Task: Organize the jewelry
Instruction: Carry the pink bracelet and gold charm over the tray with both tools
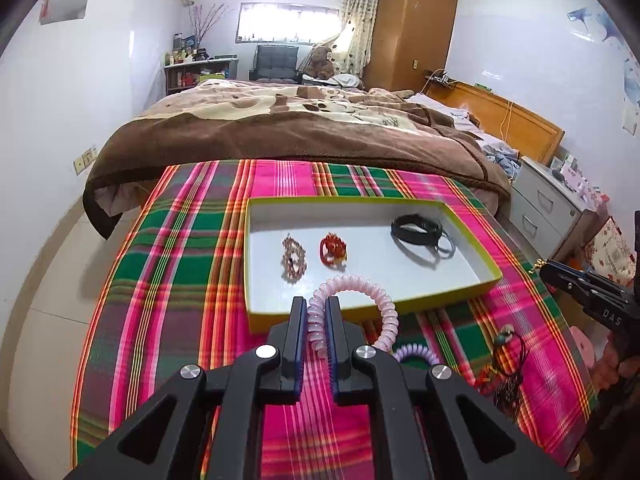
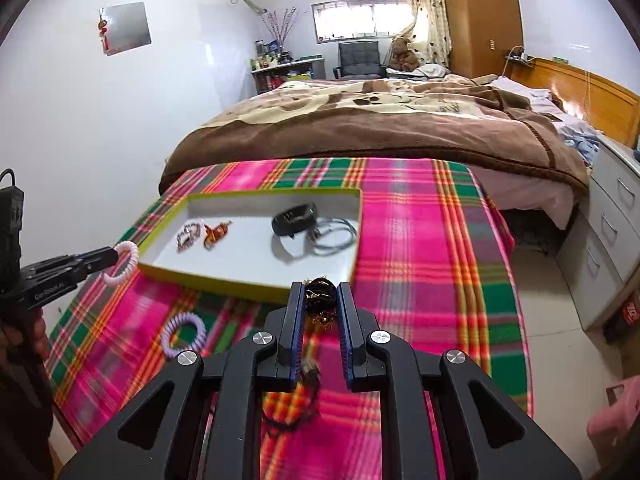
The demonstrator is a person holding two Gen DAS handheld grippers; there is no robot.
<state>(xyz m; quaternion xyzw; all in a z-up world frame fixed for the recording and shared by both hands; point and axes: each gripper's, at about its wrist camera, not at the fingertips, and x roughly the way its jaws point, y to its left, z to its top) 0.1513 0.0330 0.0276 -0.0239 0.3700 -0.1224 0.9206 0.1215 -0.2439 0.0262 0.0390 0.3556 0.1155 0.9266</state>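
- Pink coiled bracelet (image 1: 352,304): clamped between the two fingers of the left gripper (image 1: 316,316), its loop arching out to the right above the near rim of the tray (image 1: 256,312); in the right wrist view the same bracelet (image 2: 122,262) hangs off the tray's near-left corner.
- Black-and-gold ornament (image 2: 320,298): pinched in the right gripper (image 2: 320,300), held just short of the tray's near wall (image 2: 240,290); gold fringe dangles below the fingertips, and a strand hanging lower between the fingers is too blurred to identify.
- Tray: a shallow white-floored box with yellow-green walls, resting on a plaid blanket (image 1: 192,240) of pink, green and orange stripes.
- Tray contents, left to right in the left wrist view: a pale beaded bracelet (image 1: 294,256), a red beaded piece (image 1: 333,249) just beside it, and, well apart at the far right, a black band (image 1: 416,229) touching thin grey rings (image 1: 442,246).
- Lilac coiled bracelet (image 2: 184,336): lies flat on the blanket, near and to the left of the tray.
- Dark corded jewelry (image 1: 508,364): a loose cluster on the blanket at the near right, outside the tray; individual pieces cannot be told apart.
- Background: a bed with a brown blanket (image 1: 280,128) beyond the far edge of the plaid surface.
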